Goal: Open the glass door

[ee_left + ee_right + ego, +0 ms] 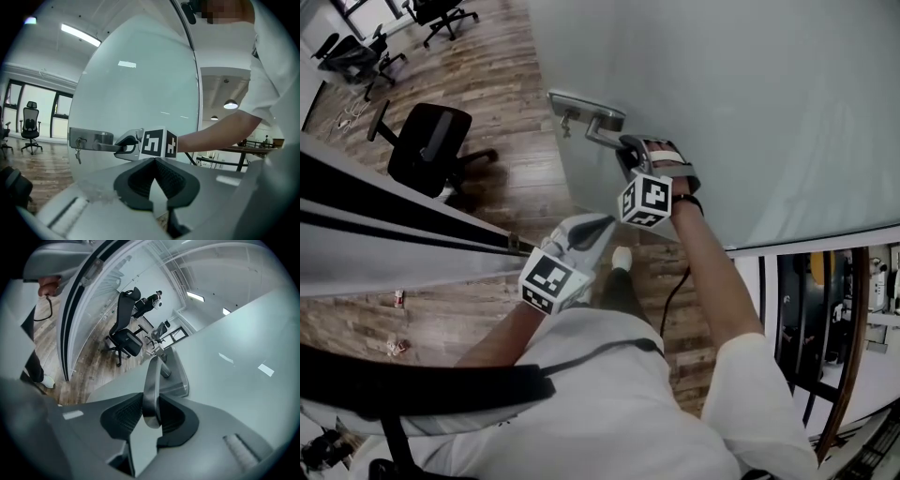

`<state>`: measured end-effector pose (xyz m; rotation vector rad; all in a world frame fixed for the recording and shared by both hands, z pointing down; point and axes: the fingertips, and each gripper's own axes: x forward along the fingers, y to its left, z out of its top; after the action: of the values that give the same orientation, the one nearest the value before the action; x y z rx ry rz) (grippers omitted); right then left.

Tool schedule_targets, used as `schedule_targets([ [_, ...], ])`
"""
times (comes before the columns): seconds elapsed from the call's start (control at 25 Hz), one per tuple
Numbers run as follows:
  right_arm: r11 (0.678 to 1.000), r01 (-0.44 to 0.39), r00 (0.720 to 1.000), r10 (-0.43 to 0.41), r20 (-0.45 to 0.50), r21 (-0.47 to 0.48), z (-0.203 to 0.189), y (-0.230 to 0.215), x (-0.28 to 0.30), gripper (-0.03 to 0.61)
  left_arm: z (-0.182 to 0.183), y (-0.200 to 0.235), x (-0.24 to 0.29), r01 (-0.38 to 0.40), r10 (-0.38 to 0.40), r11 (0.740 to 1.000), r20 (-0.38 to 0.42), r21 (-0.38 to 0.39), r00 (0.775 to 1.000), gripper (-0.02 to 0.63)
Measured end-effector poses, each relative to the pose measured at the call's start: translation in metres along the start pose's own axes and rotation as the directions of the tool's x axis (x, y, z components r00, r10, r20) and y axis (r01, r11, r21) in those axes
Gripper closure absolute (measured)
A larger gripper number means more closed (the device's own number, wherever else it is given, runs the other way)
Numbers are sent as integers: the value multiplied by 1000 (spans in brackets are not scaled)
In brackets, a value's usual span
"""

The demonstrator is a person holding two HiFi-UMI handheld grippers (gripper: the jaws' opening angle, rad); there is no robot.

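The frosted glass door (750, 103) carries a metal lock plate (581, 105) with a lever handle (602, 131); a key (78, 152) hangs from the lock. My right gripper (625, 148) is shut on the free end of the lever. In the right gripper view the lever (151, 380) runs between the pads of the right gripper (151, 411). My left gripper (602, 223) hovers lower, apart from the door, with nothing in it. In its own view the tips of the left gripper (154, 161) meet, and the right gripper (123, 146) shows ahead on the handle (101, 146).
A black office chair (431, 145) stands on the wooden floor beyond the door, with more chairs (356, 56) at the far left. The dark door frame (394, 211) crosses the left side. A railing (825, 309) stands at the right.
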<state>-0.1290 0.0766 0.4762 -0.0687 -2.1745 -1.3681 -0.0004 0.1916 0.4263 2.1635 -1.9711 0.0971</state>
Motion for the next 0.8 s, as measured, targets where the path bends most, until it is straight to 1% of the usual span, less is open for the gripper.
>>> schedule_targets([
  [0.2,999,-13,1000,13,2,30,-40,-32,49,479,4,39,61,-58,57,998,-32,-22,998,609],
  [0.4,998,-14,1000,14,0,55,-59,-52,77,479,13,78,96,-124,123,991,-14,-60,992,607],
  [0.52,998,-12,1000,12,-11,69,-69,-61,87,480,22,98,114,-157,157,985,-5,-66,988,607],
  [0.64,996,-8,1000,9,-11,86,-79,-74,97,480,29,117,129,-205,206,976,3,-79,979,607],
  [0.8,994,-11,1000,12,-8,111,-91,-87,111,482,27,143,140,-277,277,957,-4,-86,961,609],
])
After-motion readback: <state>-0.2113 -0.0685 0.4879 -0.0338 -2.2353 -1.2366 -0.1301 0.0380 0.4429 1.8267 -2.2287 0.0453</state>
